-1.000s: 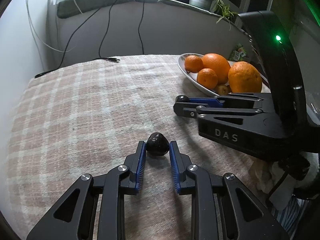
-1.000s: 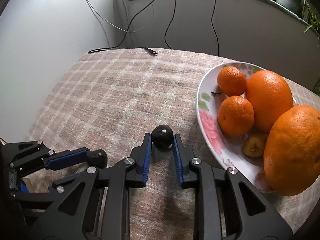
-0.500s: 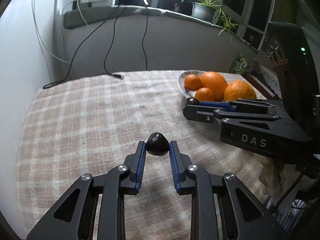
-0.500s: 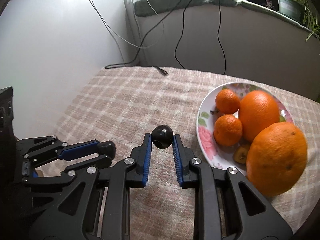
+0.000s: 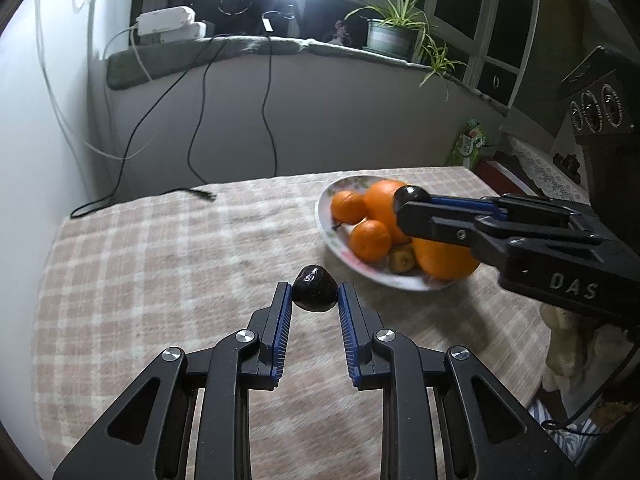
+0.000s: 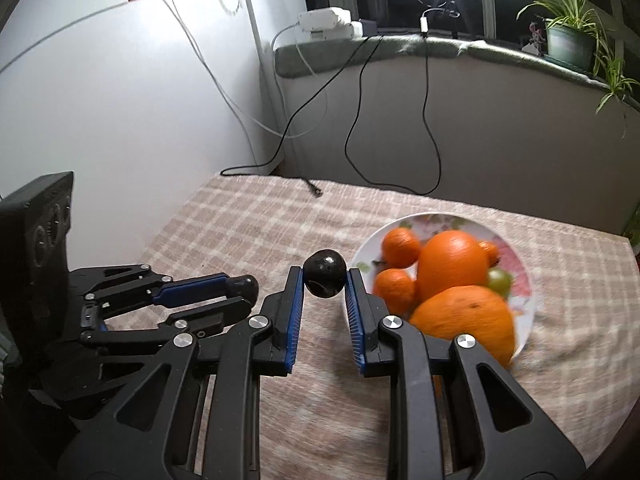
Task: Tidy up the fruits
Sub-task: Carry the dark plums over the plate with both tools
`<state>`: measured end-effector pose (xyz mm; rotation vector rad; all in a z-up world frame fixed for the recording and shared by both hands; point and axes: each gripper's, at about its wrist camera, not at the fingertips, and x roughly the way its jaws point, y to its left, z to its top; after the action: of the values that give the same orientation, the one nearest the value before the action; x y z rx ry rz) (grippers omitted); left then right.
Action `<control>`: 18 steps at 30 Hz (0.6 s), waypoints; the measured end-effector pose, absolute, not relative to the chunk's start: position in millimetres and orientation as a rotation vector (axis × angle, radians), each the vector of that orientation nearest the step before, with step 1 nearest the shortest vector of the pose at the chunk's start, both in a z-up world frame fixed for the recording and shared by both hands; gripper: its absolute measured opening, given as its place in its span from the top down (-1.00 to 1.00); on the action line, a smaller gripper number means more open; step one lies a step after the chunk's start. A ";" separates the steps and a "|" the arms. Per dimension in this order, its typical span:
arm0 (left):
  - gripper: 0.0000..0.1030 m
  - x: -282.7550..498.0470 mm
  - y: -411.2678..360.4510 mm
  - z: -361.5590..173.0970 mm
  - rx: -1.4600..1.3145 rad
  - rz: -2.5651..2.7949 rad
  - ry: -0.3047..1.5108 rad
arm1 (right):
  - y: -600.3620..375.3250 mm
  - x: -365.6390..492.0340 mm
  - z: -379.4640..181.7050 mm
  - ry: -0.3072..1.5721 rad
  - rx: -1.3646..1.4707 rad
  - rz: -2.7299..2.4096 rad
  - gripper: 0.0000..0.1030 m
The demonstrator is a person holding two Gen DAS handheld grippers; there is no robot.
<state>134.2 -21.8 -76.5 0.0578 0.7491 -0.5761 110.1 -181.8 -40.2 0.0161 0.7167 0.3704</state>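
My left gripper (image 5: 315,295) is shut on a small dark fruit (image 5: 314,289) and holds it above the checked tablecloth. My right gripper (image 6: 325,279) is shut on another small dark fruit (image 6: 325,273), held in the air left of the flowered plate (image 6: 520,300). The plate holds several oranges (image 6: 452,264), a green fruit (image 6: 499,280) and, in the left wrist view, a small brown fruit (image 5: 402,258). The plate (image 5: 332,240) lies ahead and right of my left gripper. The right gripper also shows from the side in the left wrist view (image 5: 412,200), above the plate.
The table has a beige checked cloth (image 5: 160,264). A black cable end (image 5: 202,194) lies at its far edge by the wall. A sill behind carries power adapters (image 5: 168,24) and a potted plant (image 5: 390,36).
Both grippers have risen from the cloth with their dark fruits. The table and plate now look lower and farther away. The right gripper has moved over toward the plate.
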 end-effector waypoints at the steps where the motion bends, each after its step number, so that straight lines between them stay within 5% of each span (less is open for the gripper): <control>1: 0.57 135.7 -27.5 -75.5 0.058 -0.581 0.748 | -186.8 109.8 -38.0 0.712 0.016 0.370 0.58; 18: 0.57 158.3 -90.3 -68.9 0.033 -0.642 0.756 | -290.9 134.0 -34.1 0.717 0.020 0.285 0.58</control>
<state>158.3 -90.3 -68.9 0.0332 0.7556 -0.6422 134.0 -290.9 -34.1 0.0197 0.7171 0.2854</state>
